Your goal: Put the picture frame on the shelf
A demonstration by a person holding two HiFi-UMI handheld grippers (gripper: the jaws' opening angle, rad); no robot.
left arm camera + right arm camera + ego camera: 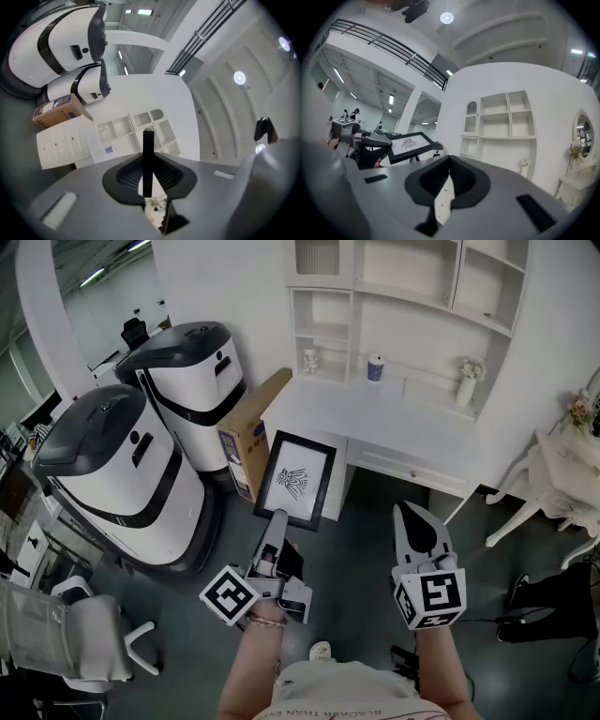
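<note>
The black picture frame (295, 479), holding a white sheet with a dark drawing, hangs upright in front of the white desk (375, 418). My left gripper (278, 518) is shut on its lower edge. In the left gripper view the frame's thin black edge (148, 145) stands between the pads. The white shelf unit (412, 296) rises behind the desk and shows in the right gripper view as the shelf unit (506, 122). My right gripper (417, 519) is shut and holds nothing, to the right of the frame and level with the left one. The right gripper view also shows the frame (411, 144).
Two large white-and-black machines (112, 465) (192, 371) stand at the left, with a cardboard box (251, 432) leaning against the desk's side. A figurine (310, 360), a jar (376, 367) and a vase (466, 385) sit on the shelf unit. A chair (75, 634) is at the lower left, a white table (562, 474) at the right.
</note>
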